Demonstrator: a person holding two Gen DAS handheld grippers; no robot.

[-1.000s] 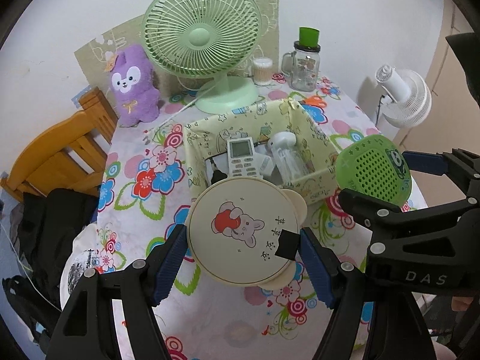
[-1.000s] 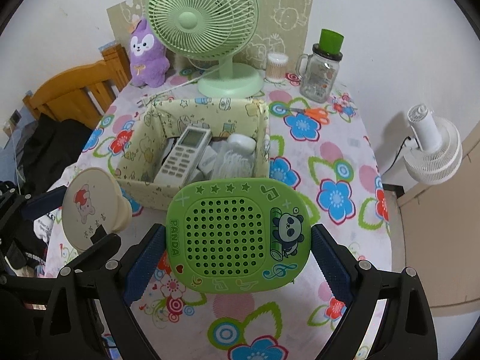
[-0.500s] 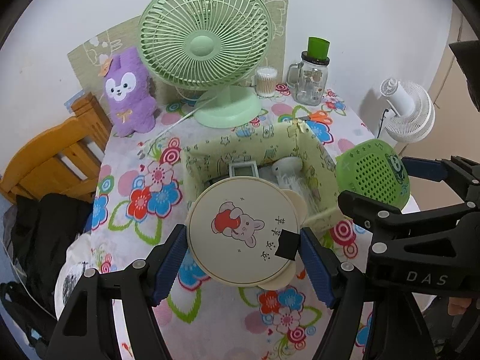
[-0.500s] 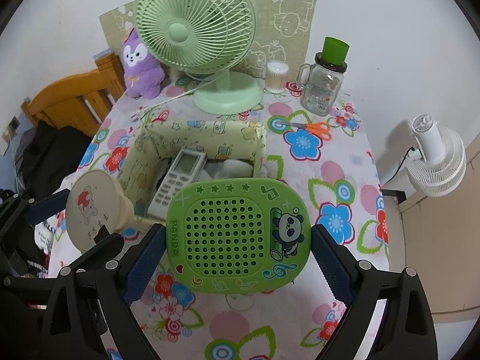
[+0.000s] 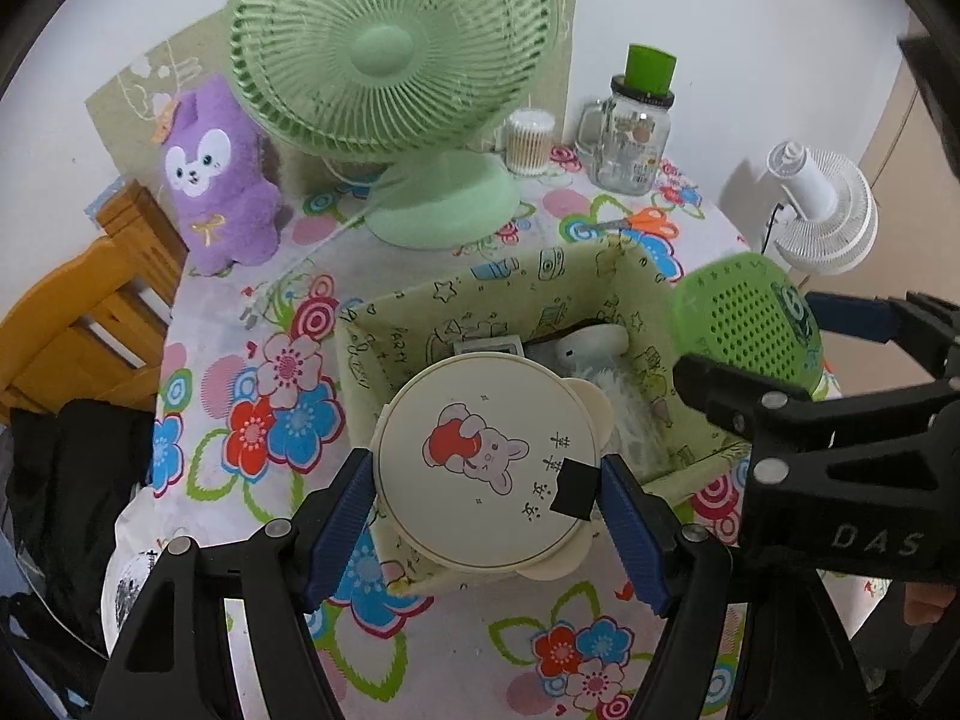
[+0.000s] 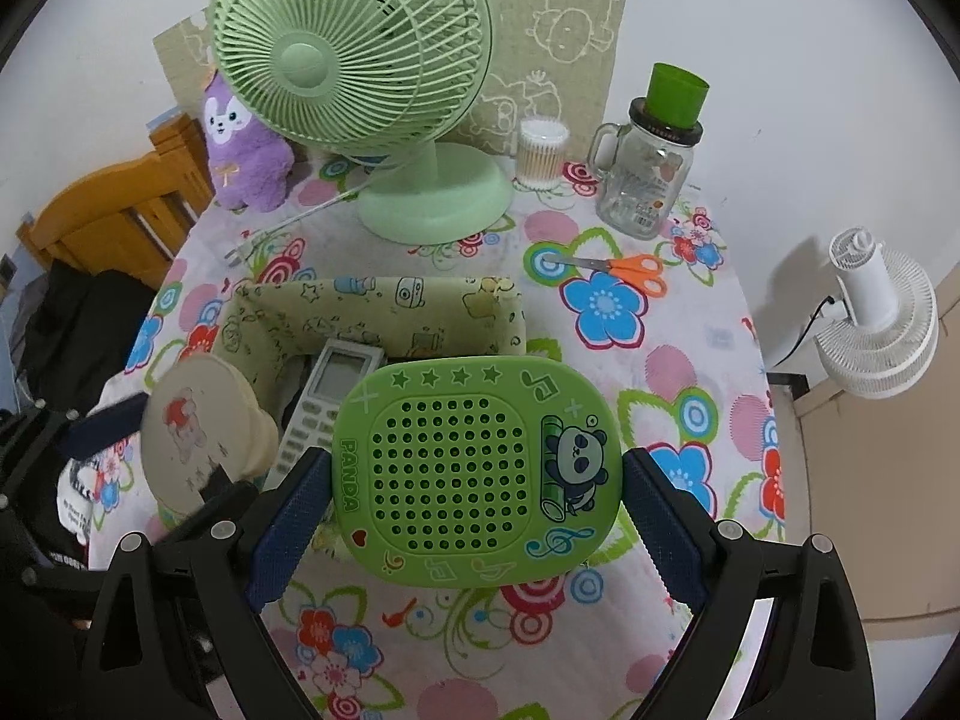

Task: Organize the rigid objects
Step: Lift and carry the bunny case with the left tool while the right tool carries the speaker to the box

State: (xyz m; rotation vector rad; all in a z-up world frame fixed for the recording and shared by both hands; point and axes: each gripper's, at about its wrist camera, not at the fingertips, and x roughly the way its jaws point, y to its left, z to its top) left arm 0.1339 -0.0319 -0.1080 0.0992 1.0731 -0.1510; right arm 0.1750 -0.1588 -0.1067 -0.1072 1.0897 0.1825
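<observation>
Cream round lid (image 5: 486, 468) gripped in left claw (image 5: 487, 516) above fabric box (image 5: 390, 330), right claw (image 6: 477, 510) clamping green panda case (image 6: 474, 468) alongside

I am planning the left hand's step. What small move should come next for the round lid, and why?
Probably lower it a little and open. The left gripper clamps the lid over the near part of the box, above a remote, so a short descent should drop it inside.

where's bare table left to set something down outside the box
Freest: the tablecloth right of the fabric box, below the scissors. Also the near edge, and a strip between box and purple plush. Crowded along the wall: green fan, cotton swabs, glass jar.
</observation>
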